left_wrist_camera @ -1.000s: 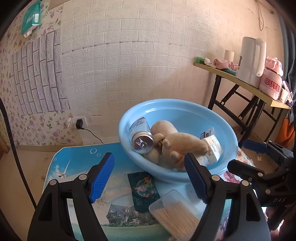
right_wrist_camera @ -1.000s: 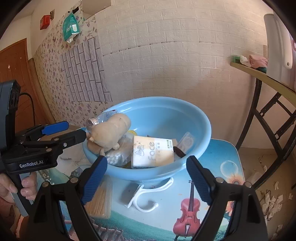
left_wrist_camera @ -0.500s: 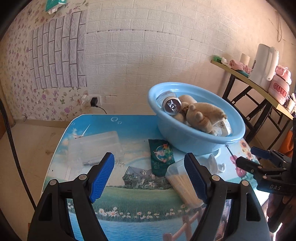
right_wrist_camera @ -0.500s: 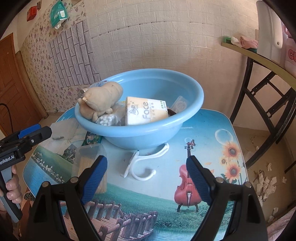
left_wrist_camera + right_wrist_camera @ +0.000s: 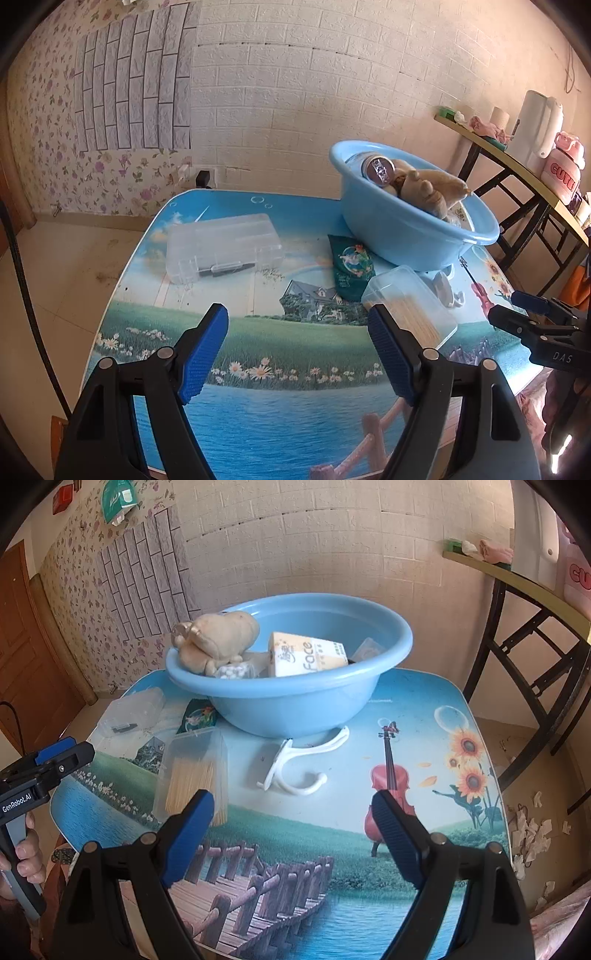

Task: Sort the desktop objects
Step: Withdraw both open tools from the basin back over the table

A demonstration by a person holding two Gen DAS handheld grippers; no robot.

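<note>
Left wrist view: we held the left tool [image 5: 297,347] released, its blue pads wide apart and nothing between them, above the near part of the counter [image 5: 258,417]. Ahead and to the left of it lay a clear case [image 5: 221,245], closed, with a dark pen-like item inside. Ahead and to the right stood the blue basin [image 5: 406,236], holding a plush toy [image 5: 428,192] and a jar [image 5: 376,170] on its side with the lid facing us. A green packet [image 5: 351,267] lay flat just in front of the basin; whether it touched the basin we could not tell. A clear box of toothpicks [image 5: 410,306] lay just beyond the right pad, next to the packet.

Right wrist view: we held the right tool [image 5: 293,825] likewise released and empty, above the near edge of the counter [image 5: 332,830]. A white hook [image 5: 299,760] lay straight ahead of it, between the tool and the basin [image 5: 295,701], one end reaching under the basin's wall. The toothpick box [image 5: 192,771] lay just beyond the left pad. In the basin we saw the plush toy [image 5: 218,638], a tissue pack [image 5: 306,659] marked "Face" and a small container of white beads [image 5: 232,672]. The left tool appeared at the far left of this view, well apart from the basin.
</note>
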